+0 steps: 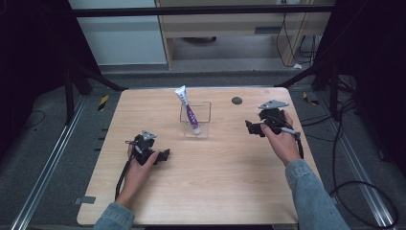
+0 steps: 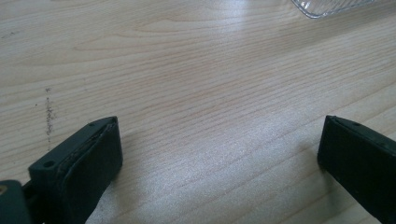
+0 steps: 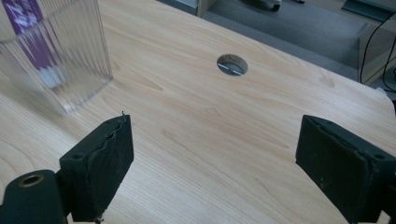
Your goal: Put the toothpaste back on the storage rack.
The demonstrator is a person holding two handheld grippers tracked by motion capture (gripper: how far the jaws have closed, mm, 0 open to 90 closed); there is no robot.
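A clear ribbed plastic holder (image 1: pixel 196 119) stands at the back middle of the wooden table (image 1: pixel 215 182). A white and purple tube (image 1: pixel 187 108) leans in it, its crimped end sticking up to the left. My left gripper (image 1: pixel 164 155) rests low over the table at the front left, open, with bare wood between its jaws (image 2: pixel 219 154). My right gripper (image 1: pixel 251 128) is held at the right, pointing left toward the holder (image 3: pixel 56 51), open with nothing between its jaws (image 3: pixel 212 163). The tube (image 3: pixel 32 37) shows through the holder's wall.
A round cable hole (image 1: pixel 237 100) (image 3: pixel 232 65) lies in the table behind the right gripper. Cables trail on the floor at the right. A cabinet and a metal frame stand beyond the far edge.
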